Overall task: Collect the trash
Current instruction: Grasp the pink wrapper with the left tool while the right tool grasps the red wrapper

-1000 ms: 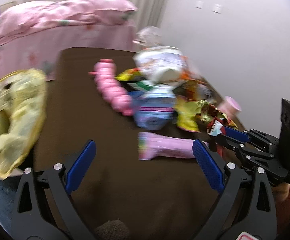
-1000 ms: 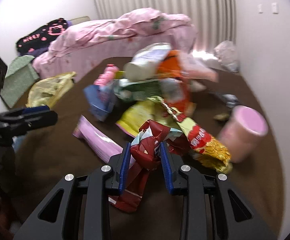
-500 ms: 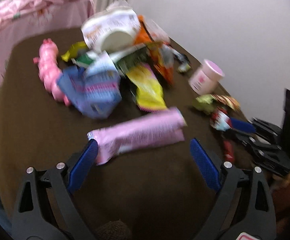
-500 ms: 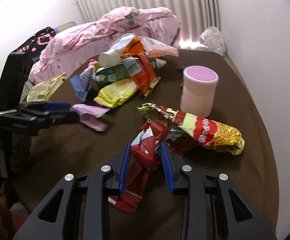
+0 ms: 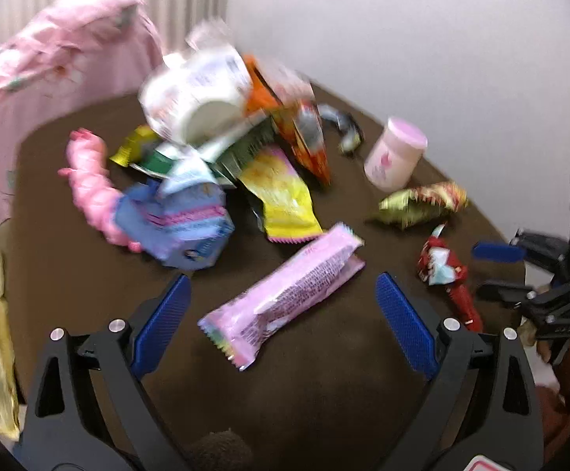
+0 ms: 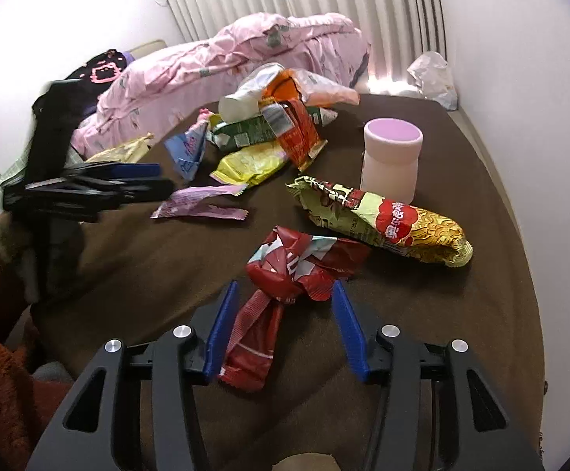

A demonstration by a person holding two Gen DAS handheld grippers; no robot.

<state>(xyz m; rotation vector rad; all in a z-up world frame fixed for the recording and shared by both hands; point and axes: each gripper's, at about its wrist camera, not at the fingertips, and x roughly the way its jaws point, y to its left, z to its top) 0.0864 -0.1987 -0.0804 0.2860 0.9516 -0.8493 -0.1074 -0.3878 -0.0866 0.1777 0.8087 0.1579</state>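
1. Brown cloth on the table [image 6: 461, 157] is littered with wrappers, a pink cup [image 6: 391, 157] and a heap at the back, so I judge collecting has barely begun.
2. My left gripper [image 5: 281, 306] is spread wide around the pink wrapper [image 5: 285, 294], gripping nothing.
3. My right gripper [image 6: 283, 322] has its pads apart, the crumpled red wrapper [image 6: 285, 278] lying between them (contact I cannot tell).

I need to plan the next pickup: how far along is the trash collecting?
Nothing looks collected yet. The right claw is open around the red wrapper; the left claw is open over the pink wrapper. The noodle packet, pink cup and wrapper pile remain.
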